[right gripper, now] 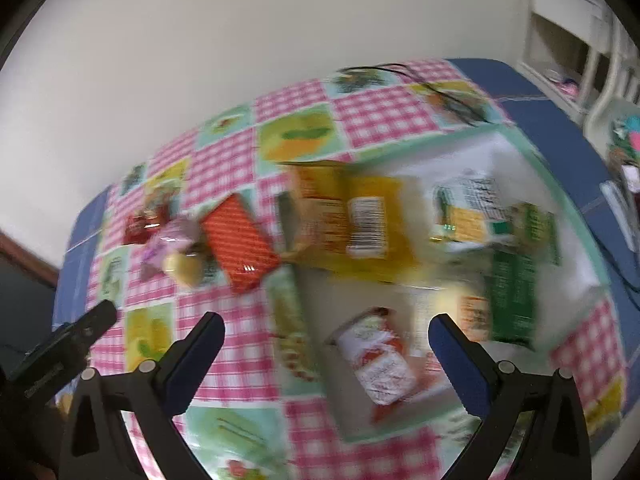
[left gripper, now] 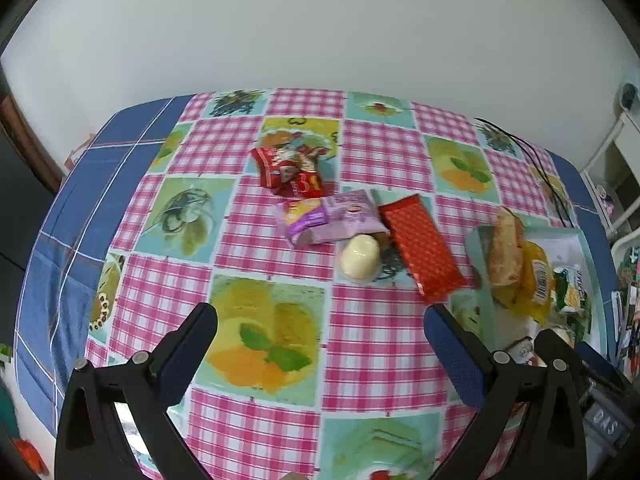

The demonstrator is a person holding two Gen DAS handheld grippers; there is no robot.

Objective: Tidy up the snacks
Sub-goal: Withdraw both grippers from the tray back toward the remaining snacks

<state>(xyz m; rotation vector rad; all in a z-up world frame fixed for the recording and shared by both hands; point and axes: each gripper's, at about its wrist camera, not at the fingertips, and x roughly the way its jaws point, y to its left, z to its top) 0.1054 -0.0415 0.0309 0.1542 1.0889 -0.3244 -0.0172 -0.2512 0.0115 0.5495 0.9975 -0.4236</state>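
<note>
1. Sorting loose snacks into the tray [right gripper: 576,216]: judged mid-task, since several packets already lie in the tray and four items remain on the surface [left gripper: 380,344].
2. Left tool [left gripper: 320,320]: fingers spread apart, nothing between them, hovering over bare cloth. Ahead of it lie the red bar [left gripper: 420,248], the pale cup [left gripper: 359,257], the pink packet [left gripper: 332,218] and, farthest, the red packet [left gripper: 290,172].
3. Right tool [right gripper: 326,326]: fingers likewise apart and empty, poised above the tray's near corner; a red-and-white packet [right gripper: 380,360] lies in the tray just ahead between the fingers. This view is blurred, so finer detail cannot be read.
4. Next move, as a judgement: the left tool should advance to the cup or the red bar, the nearest pieces, close on one and carry it rightward to the tray.
5. Edges and room: the bar's near end is just beside the tray wall and touches or overlaps the cup's neighbours, so a crowded grasp there. Open cloth lies directly under and left of the left tool; the right tool stands close at its right.
</note>
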